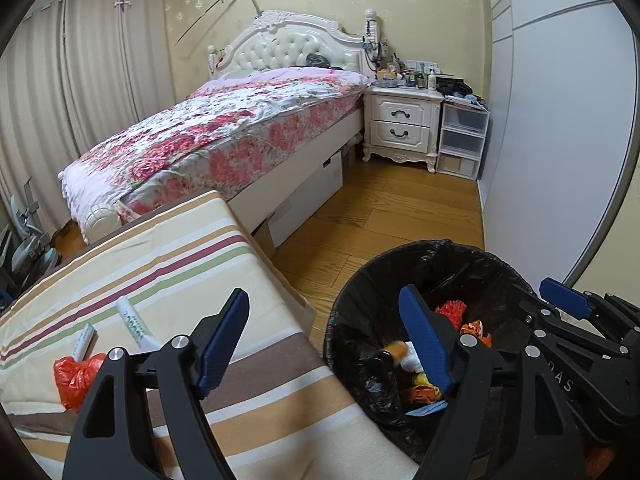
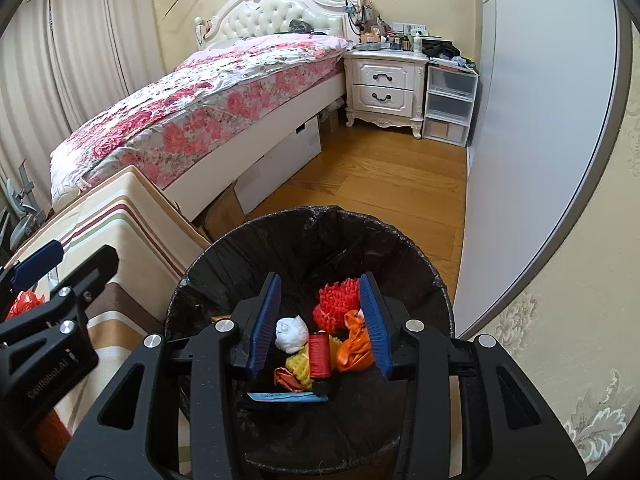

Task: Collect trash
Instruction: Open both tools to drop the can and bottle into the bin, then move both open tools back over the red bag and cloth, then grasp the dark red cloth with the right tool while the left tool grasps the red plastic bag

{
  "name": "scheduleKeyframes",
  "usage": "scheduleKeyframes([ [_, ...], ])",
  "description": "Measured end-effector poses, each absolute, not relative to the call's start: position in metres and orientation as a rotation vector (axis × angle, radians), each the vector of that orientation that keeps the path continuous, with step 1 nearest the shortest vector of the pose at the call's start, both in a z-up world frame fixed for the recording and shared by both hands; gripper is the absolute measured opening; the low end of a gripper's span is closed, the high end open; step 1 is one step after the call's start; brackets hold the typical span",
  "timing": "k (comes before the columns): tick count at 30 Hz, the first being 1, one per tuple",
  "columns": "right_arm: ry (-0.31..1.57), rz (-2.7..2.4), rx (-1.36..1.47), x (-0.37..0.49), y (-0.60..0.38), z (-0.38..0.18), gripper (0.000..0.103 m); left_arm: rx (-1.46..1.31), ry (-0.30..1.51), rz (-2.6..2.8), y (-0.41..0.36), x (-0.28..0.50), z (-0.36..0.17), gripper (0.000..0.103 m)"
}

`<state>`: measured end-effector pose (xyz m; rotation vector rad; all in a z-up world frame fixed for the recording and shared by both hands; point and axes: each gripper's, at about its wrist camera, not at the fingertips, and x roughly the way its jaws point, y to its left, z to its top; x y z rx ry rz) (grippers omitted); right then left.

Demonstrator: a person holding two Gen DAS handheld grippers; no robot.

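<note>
Trash left on the striped table (image 1: 224, 400): a red plastic bag (image 1: 74, 376) and two white tubes, tube A (image 1: 134, 326) and tube B (image 1: 82, 342), all near its left side. Bin (image 1: 348, 320) with the black liner sits on the floor just right of the table, already holding a red mesh wad (image 2: 338, 304), a white paper ball (image 2: 290, 334), a red spool (image 2: 319, 356), orange wrappers (image 2: 354, 348) and yellow bits. Left claw (image 1: 326, 344) is spread wide, nothing between the fingers, straddling the table edge and the bin rim. Right claw (image 2: 320, 322) is also spread and empty, hovering directly over the bin opening. Key relation: remaining trash lies forward-left of the left claw, well apart from the right one, so left arm is the nearer pick. Tube A's long axis runs roughly away from the camera, slightly leftward, so my guess is the left claw swings left and closes across the tube's width. Bag is crumpled, soft, touching tube B; grabbing it may drag tube B along.
</note>
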<state>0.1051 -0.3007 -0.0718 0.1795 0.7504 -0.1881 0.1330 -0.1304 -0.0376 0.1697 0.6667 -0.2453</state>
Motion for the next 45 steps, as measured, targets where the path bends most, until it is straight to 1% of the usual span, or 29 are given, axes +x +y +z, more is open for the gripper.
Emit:
scheduleKeyframes([
  [1,0.751,-0.185,0.177,0.104,-0.299,-0.071,0.042,0.165,0.666,-0.242,-0.127,0.132,-0.036,0.076],
  [3,0.75,-0.176,0.17,0.102,-0.294,-0.07,0.048,0.164,0.663,-0.229,-0.12,0.128,-0.034,0.076],
  [13,0.763,-0.052,0.145,0.087,-0.247,-0.064,0.05,0.125,0.673,-0.128,-0.058,0.098,-0.029,0.077],
  [16,0.763,-0.003,0.128,0.084,-0.227,-0.061,0.053,0.113,0.675,-0.086,-0.034,0.089,-0.028,0.077],
  [22,0.761,0.098,0.078,0.083,-0.181,-0.053,0.055,0.105,0.671,0.022,0.016,0.072,-0.029,0.079],
  [27,0.765,0.18,0.029,0.081,-0.141,-0.048,0.061,0.08,0.679,0.108,0.057,0.064,-0.033,0.079],
  [34,0.784,0.288,-0.034,0.083,-0.087,-0.048,0.061,0.023,0.702,0.191,0.109,0.053,-0.041,0.079],
  [43,0.845,0.37,-0.114,0.095,-0.034,-0.065,0.061,-0.021,0.708,0.227,0.136,0.043,-0.044,0.079],
  [44,0.855,0.375,-0.127,0.095,-0.03,-0.068,0.058,-0.024,0.709,0.228,0.137,0.043,-0.044,0.079],
  [45,0.861,0.374,-0.139,0.094,-0.028,-0.07,0.049,-0.027,0.709,0.228,0.139,0.044,-0.044,0.079],
])
